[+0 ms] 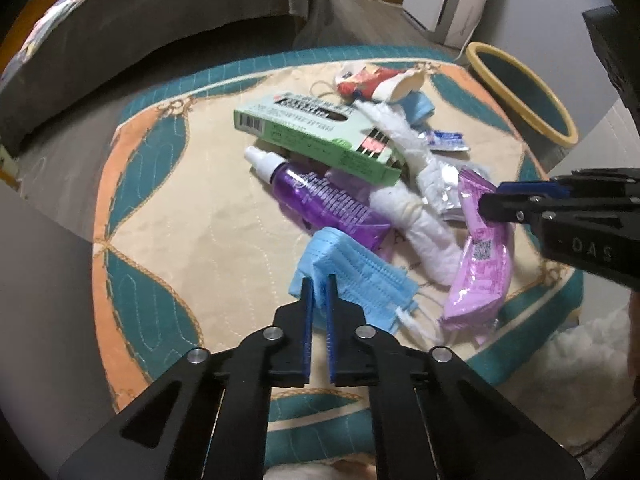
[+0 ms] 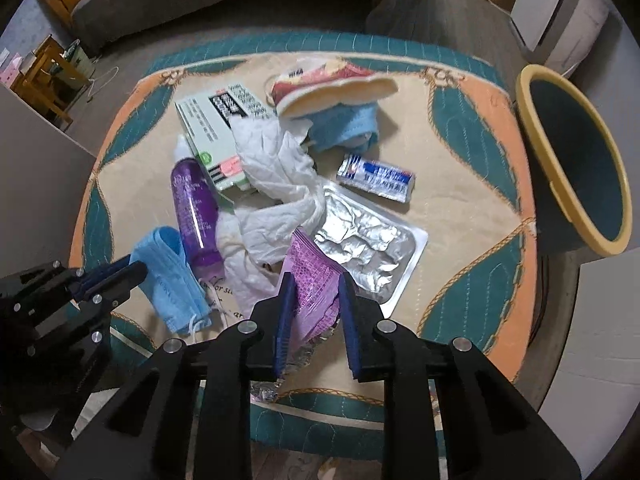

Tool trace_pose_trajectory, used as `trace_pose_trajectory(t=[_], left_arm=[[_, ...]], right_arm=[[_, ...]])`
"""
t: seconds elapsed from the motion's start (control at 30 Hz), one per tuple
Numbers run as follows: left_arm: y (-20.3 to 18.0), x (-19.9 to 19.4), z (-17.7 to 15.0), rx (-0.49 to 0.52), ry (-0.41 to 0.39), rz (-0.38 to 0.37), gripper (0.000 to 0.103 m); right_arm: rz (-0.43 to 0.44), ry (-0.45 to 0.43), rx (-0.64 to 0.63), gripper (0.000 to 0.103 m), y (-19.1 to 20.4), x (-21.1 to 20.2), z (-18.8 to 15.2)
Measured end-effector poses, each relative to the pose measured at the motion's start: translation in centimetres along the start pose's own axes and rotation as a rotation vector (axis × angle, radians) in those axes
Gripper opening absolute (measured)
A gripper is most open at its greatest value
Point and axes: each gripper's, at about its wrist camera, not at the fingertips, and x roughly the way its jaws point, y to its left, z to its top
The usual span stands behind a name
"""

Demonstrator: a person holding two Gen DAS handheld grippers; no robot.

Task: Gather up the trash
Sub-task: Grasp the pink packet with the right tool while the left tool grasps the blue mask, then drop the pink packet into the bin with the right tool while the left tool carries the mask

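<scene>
Two blue masks (image 2: 170, 276), one pink wrapper (image 2: 312, 292) clamped.

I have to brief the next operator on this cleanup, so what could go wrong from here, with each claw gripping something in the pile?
1. The left claw pinches only a fold of the blue face mask; it may slip.
2. The right claw holds the pink packet, which overlaps the foil blister pack and could drag it.
3. The mask's ear loops trail loose and might snag neighbouring trash.
</scene>
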Motion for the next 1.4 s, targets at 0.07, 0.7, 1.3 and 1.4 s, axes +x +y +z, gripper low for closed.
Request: trace_pose_trajectory(t=[0.07, 0.7, 1.3, 1.4], left_arm=[[-0.3, -0.7, -0.1, 0.006, -0.018, 0.001, 0.004], [-1.1, -8.9, 4.1, -0.062, -0.315, 0.053, 0.004], [-2.9, -8.5, 7.5, -0.079, -0.368, 0.020, 0.004], [-3.3, -8.1, 8.0, -0.081, -0.363, 0.017, 0.004]], right_arm=[[-0.003, -0.019, -0.001, 0.022, -0.1, -0.7, 0.0], [-0.150, -0.322, -0.037, 0.022, -3.9, -9.7, 3.0], [-0.176, -0.467, 0.006, 0.022, -8.4, -13.8, 6.0], [-0.187, -0.475, -0.012, 0.022, -8.7, -13.8, 6.2]])
